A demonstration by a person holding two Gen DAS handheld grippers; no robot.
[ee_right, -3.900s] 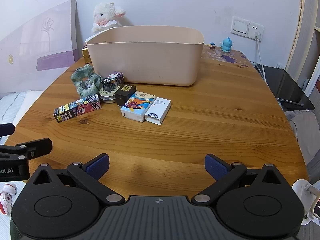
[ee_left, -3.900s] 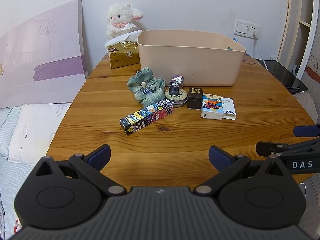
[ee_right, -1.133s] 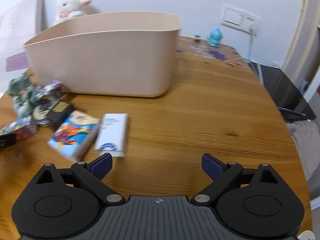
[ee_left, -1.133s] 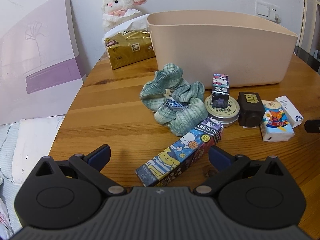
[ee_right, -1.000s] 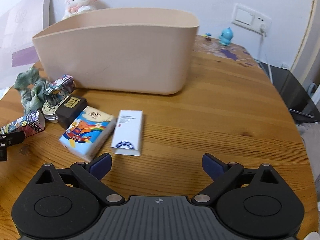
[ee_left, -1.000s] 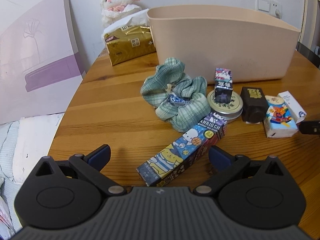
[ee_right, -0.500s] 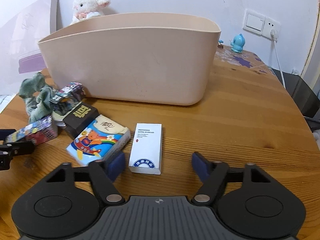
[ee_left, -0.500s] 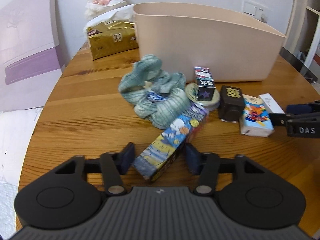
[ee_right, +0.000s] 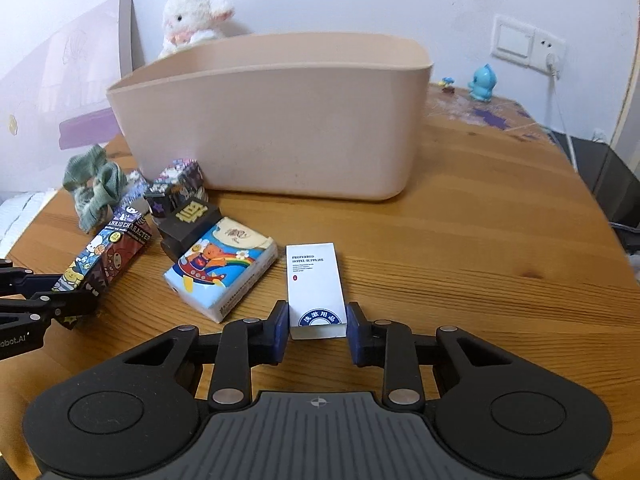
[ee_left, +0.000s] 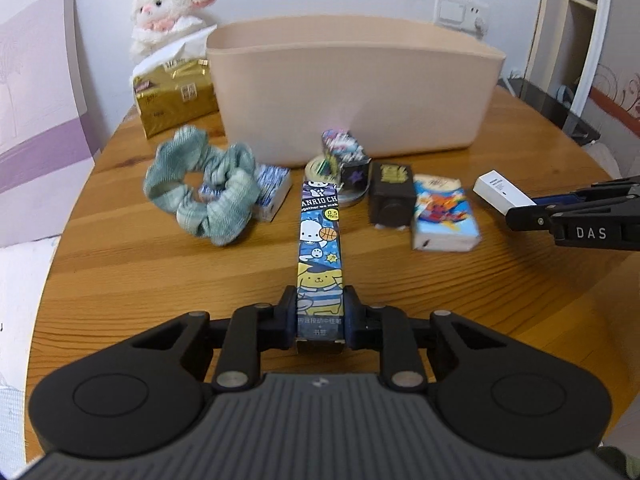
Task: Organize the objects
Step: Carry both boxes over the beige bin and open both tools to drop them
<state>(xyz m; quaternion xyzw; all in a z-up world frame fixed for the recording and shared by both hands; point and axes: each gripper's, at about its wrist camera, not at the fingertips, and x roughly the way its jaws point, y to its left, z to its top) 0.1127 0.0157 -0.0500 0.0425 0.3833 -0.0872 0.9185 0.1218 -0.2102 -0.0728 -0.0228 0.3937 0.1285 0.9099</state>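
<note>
Now the left gripper (ee_left: 320, 316) is clamping the near end of the cartoon pencil-lead box (ee_left: 320, 256), while the right gripper (ee_right: 318, 326) is closing around the white hotel box (ee_right: 314, 284), both near the table's (ee_right: 480, 248) front edge; light, stiff cartons, probably crushable.

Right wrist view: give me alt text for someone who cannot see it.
The right hand-held gripper has its fingers at either side of a small white hotel-supplies box lying on a wooden table. Left of it lies a cartoon tissue pack, and behind stands a beige bin.
</note>
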